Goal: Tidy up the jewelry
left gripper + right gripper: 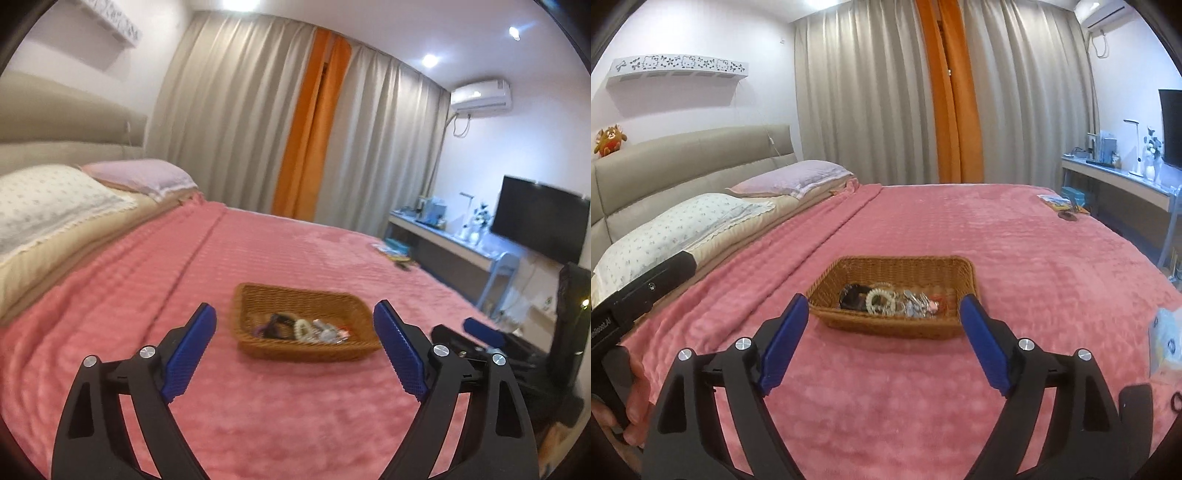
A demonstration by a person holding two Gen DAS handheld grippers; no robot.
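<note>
Left gripper (294,321): I hold it above the pink plush bedspread (280,406), its blue ribbed pads spread wide with nothing between them; it points at the basket from a little way back.

Right gripper (882,314): my jaws here are also fully apart and empty, aimed at the same basket, hovering near its front wall without touching it.

Basket: the shallow rectangular woven wicker basket (886,325) sits flat in the middle of the bed, just beyond both sets of pads, so either hand can reach in.

Jewelry: it lies heaped against the basket's near wall, a cream beaded bracelet (881,301), a dark coiled band (851,295) to its left and a tangle of silvery metal pieces (918,304) to its right, with something small and reddish at the far right that I cannot make out.

Why so placed: I judge the soft blanket keeps small pieces from rolling, and the low wall lets a pad slip in from the front.

Progress: the pieces look gathered in one container, though still tangled together.

Risk: the heaped pieces may lift together if I pinch one.
</note>
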